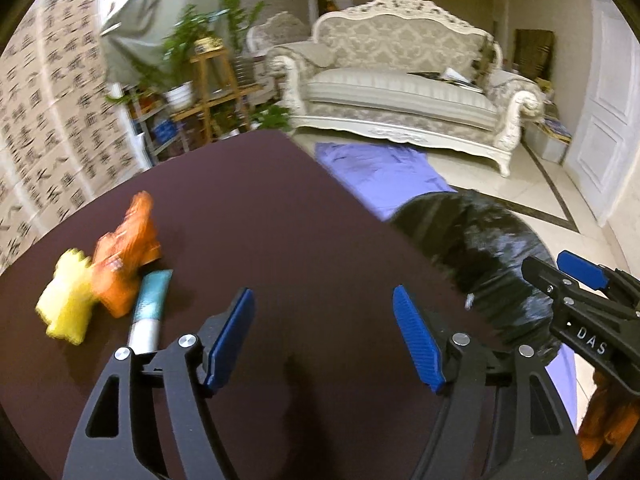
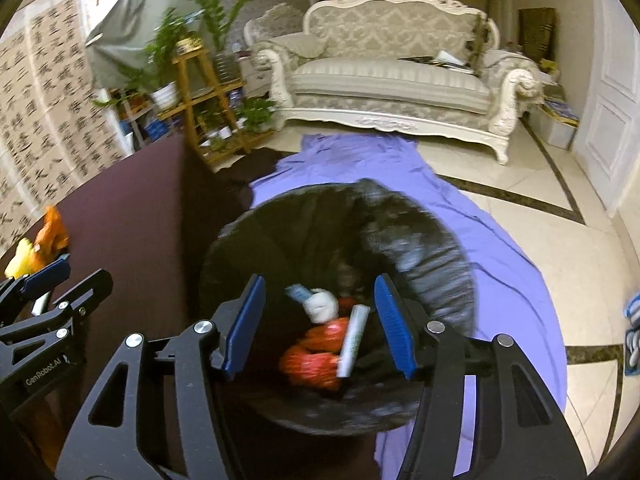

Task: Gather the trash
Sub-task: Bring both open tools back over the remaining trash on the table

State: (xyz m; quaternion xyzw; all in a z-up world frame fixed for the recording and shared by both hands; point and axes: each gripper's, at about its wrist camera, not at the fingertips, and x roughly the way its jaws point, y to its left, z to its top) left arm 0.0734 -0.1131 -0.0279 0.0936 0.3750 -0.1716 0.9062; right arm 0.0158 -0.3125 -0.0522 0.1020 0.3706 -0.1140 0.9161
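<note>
A: My left gripper [image 1: 324,336] sits nearest, fingers spread and empty above the bench [image 1: 280,208]. What's left?

B: Ahead-left: a tube [image 1: 149,309], long axis pointing away, beside orange wrapper [image 1: 128,252] and yellow wrapper [image 1: 68,300].

A: Right gripper [image 2: 320,324] hangs open over the bin [image 2: 420,256]; left's closer.

An ornate cream sofa [image 1: 404,80] is standing on the pale tiled floor [image 2: 532,184], a wooden plant stand [image 1: 212,88] is sitting beside it, and calligraphy sheets [image 1: 52,112] are covering the left wall.
</note>
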